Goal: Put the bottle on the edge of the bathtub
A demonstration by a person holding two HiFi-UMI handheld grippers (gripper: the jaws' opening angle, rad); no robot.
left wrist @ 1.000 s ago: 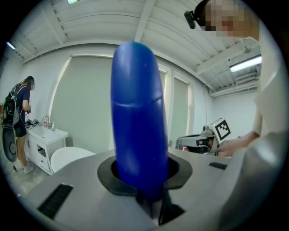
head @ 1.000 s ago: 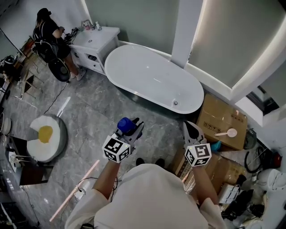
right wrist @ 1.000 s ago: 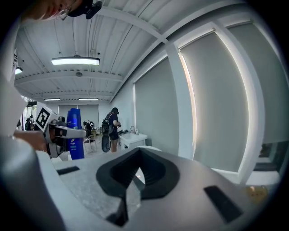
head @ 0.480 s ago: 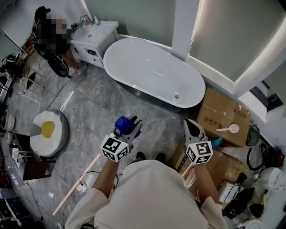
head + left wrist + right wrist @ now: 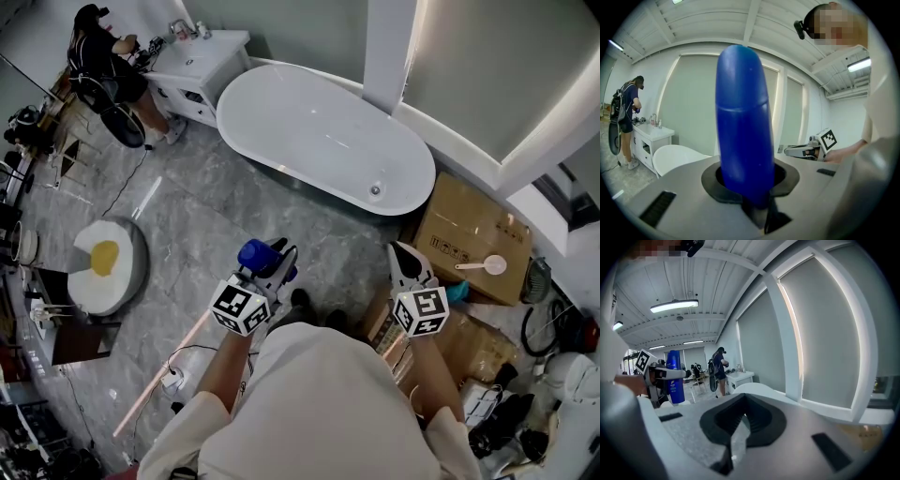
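A blue bottle [image 5: 259,255] stands upright in my left gripper [image 5: 272,264], whose jaws are shut on its lower part. It fills the middle of the left gripper view as a tall blue bottle [image 5: 743,122] rising from the gripper [image 5: 751,190]. The white oval bathtub [image 5: 309,131] lies ahead across the grey floor, well apart from both grippers. My right gripper [image 5: 403,258] hangs at the right, shut and holding nothing. From the right gripper view, the bottle [image 5: 675,377] shows at the left and the bathtub [image 5: 757,387] beyond the gripper [image 5: 736,427].
Cardboard boxes [image 5: 469,234] with a white ladle [image 5: 483,265] sit right of the tub. A white pillar [image 5: 389,52] rises behind it. A white vanity [image 5: 202,66] and a person [image 5: 103,61] are at the far left. An egg-shaped cushion [image 5: 103,267] and a pink stick [image 5: 164,380] lie on the floor.
The view has shifted a little across the floor, and the tub's right end sits higher in the picture. Both grippers keep their pose, with the bottle held in the left.
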